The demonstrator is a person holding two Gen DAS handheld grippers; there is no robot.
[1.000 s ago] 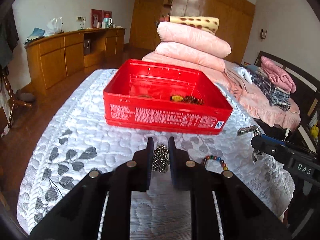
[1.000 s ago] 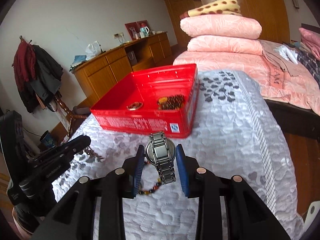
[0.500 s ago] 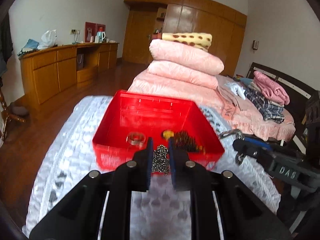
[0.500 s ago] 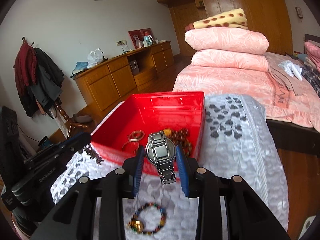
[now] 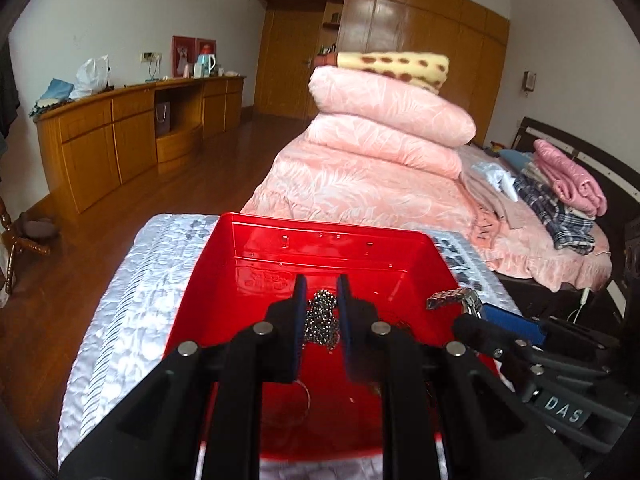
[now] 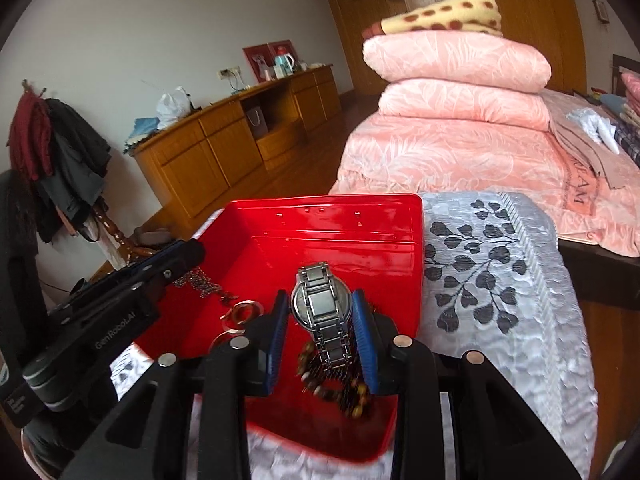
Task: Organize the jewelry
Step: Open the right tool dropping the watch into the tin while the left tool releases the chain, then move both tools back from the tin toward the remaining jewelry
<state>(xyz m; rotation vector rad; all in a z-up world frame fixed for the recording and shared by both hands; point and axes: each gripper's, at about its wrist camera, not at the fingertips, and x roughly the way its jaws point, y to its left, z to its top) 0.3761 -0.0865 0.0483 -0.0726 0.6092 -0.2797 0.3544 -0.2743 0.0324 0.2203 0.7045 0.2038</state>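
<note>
Over the red plastic bin [image 5: 248, 264], at the centre of the left wrist view, the left gripper [image 5: 322, 292] has its two blue-padded fingers drawn nearly together, and a bunched silver bead chain [image 5: 320, 318] is pinched between them. The chain fills the narrow gap from the fingertips back toward the black finger bodies and hangs a little below them, above the bin's red floor. A thin silver bangle [image 5: 305, 396] lies on that floor lower in the frame, partly hidden by the fingers.

At the lower centre of the right wrist view, the right gripper [image 6: 322, 308] is part-way closed around a silver metal watch [image 6: 322, 304]. The round case sits between the blue pads, back plate toward the camera, with one strap end rising above the fingertips and the other trailing down between the fingers. The pads press on the case's sides. Directly beneath, a dark beaded bracelet [image 6: 344, 390] lies blurred in the near right corner of the bin [image 6: 360, 216]. Left of the watch, a copper-toned ring [image 6: 245, 311] rests on the bin floor.

Both views show the other gripper at the frame edge, also over the bin, which sits on a silver patterned bedspread [image 6: 500, 320].
</note>
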